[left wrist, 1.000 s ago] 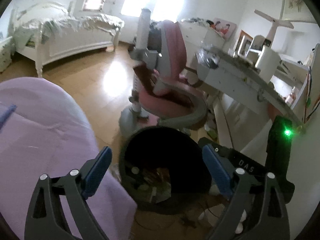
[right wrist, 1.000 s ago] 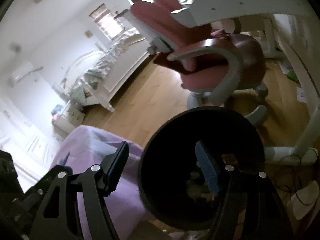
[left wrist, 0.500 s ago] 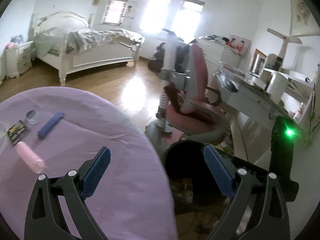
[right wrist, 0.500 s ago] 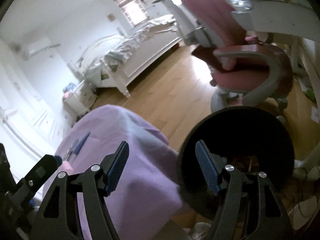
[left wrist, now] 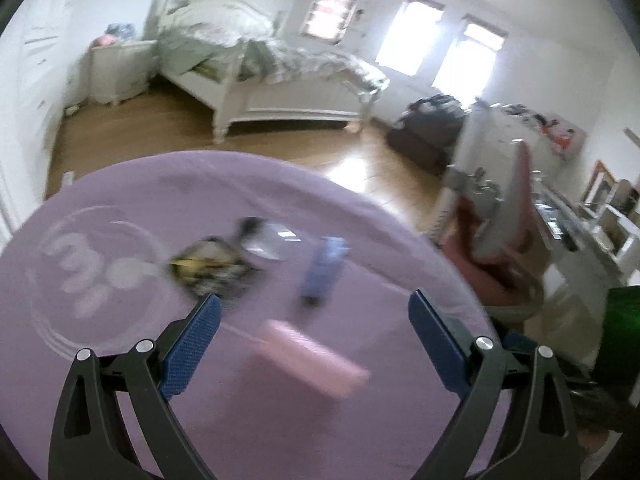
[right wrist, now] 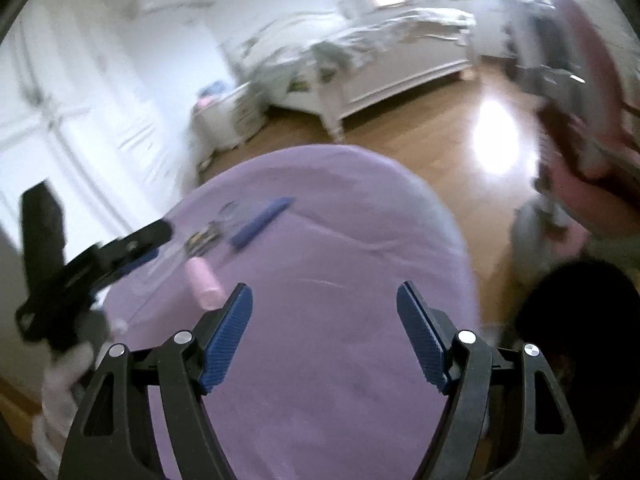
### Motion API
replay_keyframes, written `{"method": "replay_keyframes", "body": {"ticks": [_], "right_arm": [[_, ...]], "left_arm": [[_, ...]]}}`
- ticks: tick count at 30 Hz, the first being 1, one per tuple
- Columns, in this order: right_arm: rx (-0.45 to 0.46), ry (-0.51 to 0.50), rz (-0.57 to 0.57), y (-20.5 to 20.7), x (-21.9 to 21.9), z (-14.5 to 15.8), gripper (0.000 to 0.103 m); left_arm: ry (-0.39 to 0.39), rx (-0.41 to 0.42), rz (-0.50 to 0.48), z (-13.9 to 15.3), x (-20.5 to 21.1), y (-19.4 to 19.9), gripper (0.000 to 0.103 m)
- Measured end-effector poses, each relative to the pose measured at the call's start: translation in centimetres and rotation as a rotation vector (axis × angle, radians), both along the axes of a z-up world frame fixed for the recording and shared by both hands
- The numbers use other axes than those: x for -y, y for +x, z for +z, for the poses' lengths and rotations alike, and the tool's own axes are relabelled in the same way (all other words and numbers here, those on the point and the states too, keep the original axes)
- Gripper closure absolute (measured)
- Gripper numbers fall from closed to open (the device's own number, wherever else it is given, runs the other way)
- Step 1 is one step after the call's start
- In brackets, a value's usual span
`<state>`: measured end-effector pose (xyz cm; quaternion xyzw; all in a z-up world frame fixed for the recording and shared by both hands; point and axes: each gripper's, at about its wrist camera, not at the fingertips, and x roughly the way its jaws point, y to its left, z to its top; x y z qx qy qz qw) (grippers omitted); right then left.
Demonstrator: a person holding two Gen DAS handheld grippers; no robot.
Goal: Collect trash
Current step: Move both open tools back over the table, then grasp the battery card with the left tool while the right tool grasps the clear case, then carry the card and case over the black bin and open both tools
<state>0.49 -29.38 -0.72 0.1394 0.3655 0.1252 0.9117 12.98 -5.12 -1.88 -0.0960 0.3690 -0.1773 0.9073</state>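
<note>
A round table with a purple cloth [left wrist: 120,208] holds several small items: a pink roll [left wrist: 316,356], a blue stick-shaped item [left wrist: 324,268], a yellow-black wrapper [left wrist: 208,268] and a clear plastic piece [left wrist: 268,242]. My left gripper [left wrist: 314,344] is open and empty, hovering over the pink roll. My right gripper [right wrist: 324,340] is open and empty over the bare cloth [right wrist: 340,240]; the pink roll [right wrist: 202,280], the blue item [right wrist: 260,222] and the left gripper [right wrist: 96,264] lie to its left. The black trash bin [right wrist: 576,320] stands on the floor at right.
A pink desk chair [left wrist: 512,232] and a white desk [left wrist: 580,220] stand right of the table. A white bed [left wrist: 280,80] and a nightstand [left wrist: 116,68] are across the wooden floor [left wrist: 168,132]. Both views are motion-blurred.
Both grippers have swung left, away from the black bin and over the purple table. The left one now hovers over the trash items. Both stayed open.
</note>
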Motion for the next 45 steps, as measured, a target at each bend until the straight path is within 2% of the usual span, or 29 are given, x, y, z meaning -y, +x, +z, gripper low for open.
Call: {"method": "replay_keyframes", "body": {"ticks": [4,10,20,24,25,27,28,29,32,34,36,41,45], "right_arm": [[0.003,-0.073,0.114,3.8,-4.5,0.9,0.029],[0.008,-0.188,0.233,9.6,-9.5,1.7,0.029],[-0.075,-0.343,0.367,18.5,-14.9,-0.8,0.034],[-0.119,-0.385,0.411,20.8,-16.4,-2.3,0.035],[-0.135,-0.380,0.422,21.3,-16.8,-2.7,0.042],[-0.131,-0.367,0.424,21.8,-16.9,-2.9,0.049],[-0.134,-0.361,0.417,21.9,-16.6,-2.7,0.060],[-0.141,-0.348,0.407,22.0,-16.3,-2.6,0.063],[-0.165,-0.224,0.360,21.9,-14.6,-2.3,0.063],[-0.150,-0.160,0.327,20.9,-13.1,-1.7,0.063],[-0.139,-0.095,0.308,19.7,-11.9,-1.1,0.063],[-0.088,-0.015,0.279,16.5,-10.0,0.7,0.063],[-0.039,0.021,0.270,13.5,-8.9,2.5,0.063]], "left_arm": [[0.064,-0.031,0.017,-0.8,-2.3,1.7,0.009],[0.200,-0.065,-0.046,-2.2,-2.6,4.1,0.009],[0.389,-0.095,-0.141,-4.5,-2.3,5.3,0.009],[0.396,-0.088,-0.169,-4.6,-2.4,5.7,0.009],[0.397,-0.086,-0.176,-4.6,-2.5,5.8,0.009],[0.401,-0.085,-0.189,-4.6,-2.6,6.2,0.007],[0.401,-0.086,-0.194,-4.6,-2.4,6.6,0.007],[0.402,-0.083,-0.206,-4.5,-2.5,6.7,0.007],[0.403,-0.075,-0.241,-4.5,-2.2,7.0,0.008],[0.399,-0.065,-0.259,-4.4,-2.1,6.9,0.014],[0.395,-0.046,-0.265,-4.1,-1.9,6.6,0.038],[0.385,-0.045,-0.229,-3.9,-2.0,6.2,0.041],[0.322,-0.054,-0.208,-3.7,-2.7,5.9,0.043]]}}
